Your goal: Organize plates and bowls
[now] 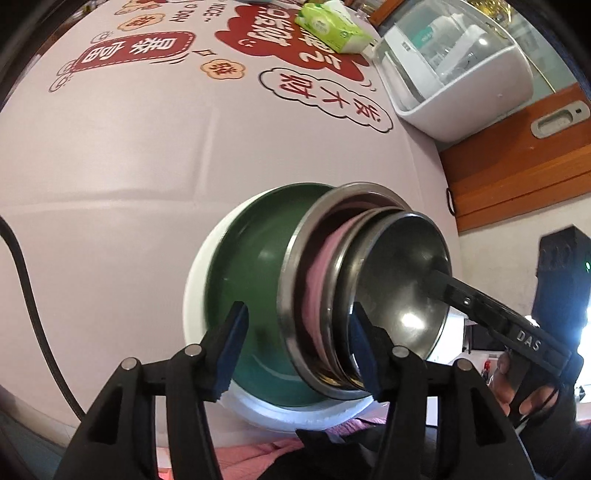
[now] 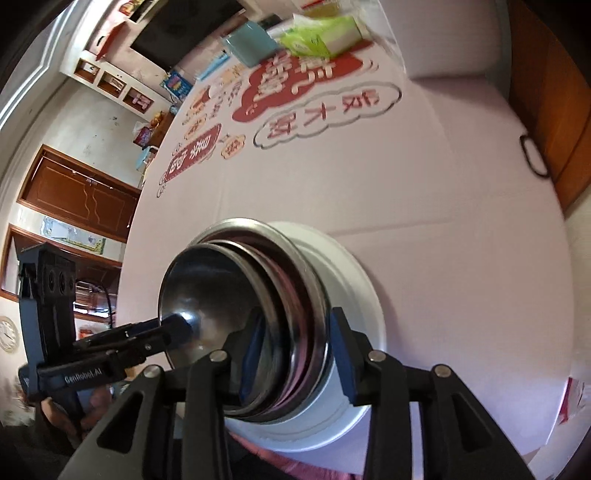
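Observation:
A nested stack stands at the table's near edge: a white plate (image 1: 201, 291) at the bottom, a green bowl (image 1: 255, 266) in it, then steel bowls (image 1: 402, 280) with a pink one (image 1: 325, 273) between them. My left gripper (image 1: 299, 354) straddles the near rims of the green and steel bowls, jaws apart. My right gripper (image 2: 295, 350) straddles the rims of the steel bowls (image 2: 229, 280) above the white plate (image 2: 354, 280), jaws apart. Each gripper's fingertip shows in the other view, reaching into the top steel bowl (image 2: 173, 328). Whether either pad presses a rim is unclear.
A pale tablecloth (image 1: 147, 147) with red Chinese print covers the round table. A green tissue pack (image 1: 332, 26) lies at the far side. A white dish rack with a clear lid (image 1: 461, 62) stands at the far right. A black cable (image 1: 29, 280) runs at the left.

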A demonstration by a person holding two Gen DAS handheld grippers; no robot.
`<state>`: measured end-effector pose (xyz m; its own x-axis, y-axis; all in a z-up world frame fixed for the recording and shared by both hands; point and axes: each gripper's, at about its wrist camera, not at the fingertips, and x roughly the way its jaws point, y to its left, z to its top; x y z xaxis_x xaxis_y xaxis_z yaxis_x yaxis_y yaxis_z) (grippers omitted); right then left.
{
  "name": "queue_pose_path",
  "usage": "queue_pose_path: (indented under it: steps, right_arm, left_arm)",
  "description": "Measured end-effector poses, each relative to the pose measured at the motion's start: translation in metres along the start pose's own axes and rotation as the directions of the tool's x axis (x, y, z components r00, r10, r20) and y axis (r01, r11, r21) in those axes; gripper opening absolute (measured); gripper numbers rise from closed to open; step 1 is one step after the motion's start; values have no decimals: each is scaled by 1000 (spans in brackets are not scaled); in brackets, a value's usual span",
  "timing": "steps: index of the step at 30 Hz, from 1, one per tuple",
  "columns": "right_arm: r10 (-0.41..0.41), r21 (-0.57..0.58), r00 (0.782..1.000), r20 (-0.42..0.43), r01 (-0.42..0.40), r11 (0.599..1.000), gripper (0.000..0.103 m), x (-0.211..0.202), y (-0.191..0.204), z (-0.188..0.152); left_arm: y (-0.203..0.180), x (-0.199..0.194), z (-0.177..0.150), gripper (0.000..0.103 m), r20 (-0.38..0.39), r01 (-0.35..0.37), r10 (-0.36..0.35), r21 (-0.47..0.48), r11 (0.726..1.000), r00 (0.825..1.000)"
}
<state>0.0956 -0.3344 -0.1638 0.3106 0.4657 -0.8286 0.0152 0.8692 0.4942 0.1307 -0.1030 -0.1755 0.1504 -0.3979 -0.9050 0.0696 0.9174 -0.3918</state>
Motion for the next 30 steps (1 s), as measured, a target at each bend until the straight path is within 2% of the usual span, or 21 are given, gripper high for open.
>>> queue_pose_path:
  steps: [2,5,9,14,17,22,26,30]
  right_arm:
    - [2,-4,999,35,-2,1000,47,-7,2,-6]
    - [-18,-18,998,67,20,1000,56,-15,5,-13]
    - [-16,-30,996,85,19,999,58,-22,7,-20]
    - [-29,-62,992,127,37,997,69,-37,16,-33]
    - [-27,-85,986,163,42,996,71,-49,22,-38]
    - [-47,-144,979,198,76,987,76,-74,34,-48]
    - [-26,-175,975,220,66,982,82,-95,49,-56]
    - [59,-182,970,236,-16,983,90,-117,63,-60]
  left_arm:
    - [3,-6,-3,54,11,18,-18,-4,1000,1000]
    - [2,-17,-9,54,38,-5,4,19,1000,999]
    - [-1,-34,-19,57,84,-19,17,26,999,996]
    - [-8,-44,-27,57,127,-55,54,7,998,990]
    - [-12,-52,-34,57,149,-80,78,8,997,986]
    - [-11,-72,-47,59,193,-60,61,-11,998,979]
    - [-11,-94,-55,64,245,-101,108,-41,994,964]
    - [-16,-114,-64,68,296,-102,108,-37,994,949]
